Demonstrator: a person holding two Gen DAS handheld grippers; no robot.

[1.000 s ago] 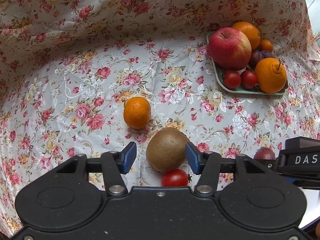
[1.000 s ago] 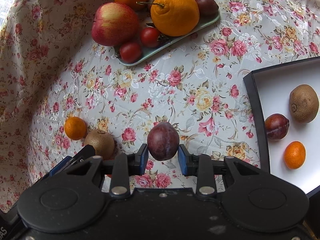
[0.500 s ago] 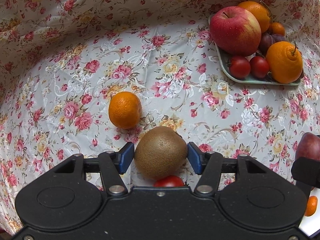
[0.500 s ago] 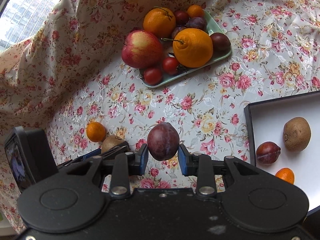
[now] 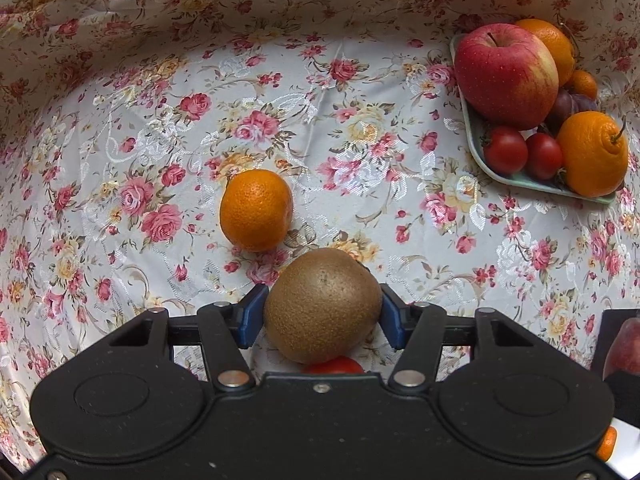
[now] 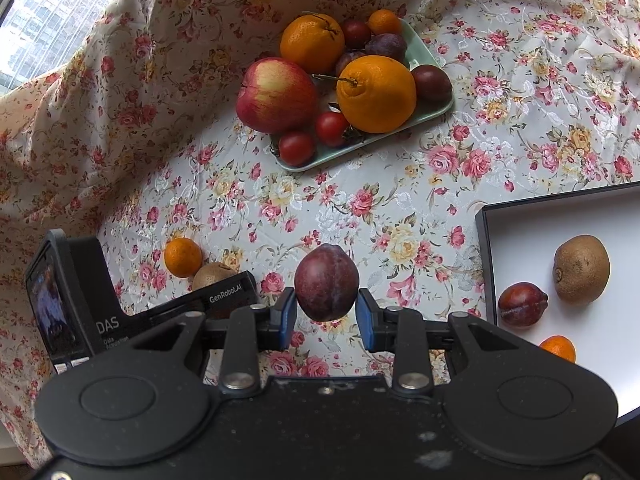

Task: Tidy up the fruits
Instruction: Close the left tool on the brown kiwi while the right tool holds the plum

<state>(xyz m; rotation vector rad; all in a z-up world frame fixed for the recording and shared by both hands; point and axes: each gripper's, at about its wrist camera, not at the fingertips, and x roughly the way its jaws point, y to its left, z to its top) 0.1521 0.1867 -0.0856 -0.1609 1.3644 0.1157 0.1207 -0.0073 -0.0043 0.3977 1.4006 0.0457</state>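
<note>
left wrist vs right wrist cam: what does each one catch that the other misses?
Left wrist only: a cherry tomato on the cloth, tucked behind the kiwi that sits between the left hand-held gripper pads.

Right wrist only: the black-rimmed white box holding a kiwi, a plum and a small orange, plus a window at upper left.

Both: the green tray piled with fruit, the loose mandarin, the floral cloth, and the plum clamped in the right hand-held gripper.

The tomato (image 5: 334, 365) under the kiwi (image 5: 322, 305) is mostly hidden by the left gripper's (image 5: 322, 314) body. Right of the right gripper (image 6: 326, 312), the frame edge crops the box (image 6: 486, 264); its small orange (image 6: 558, 347) is partly covered.
</note>
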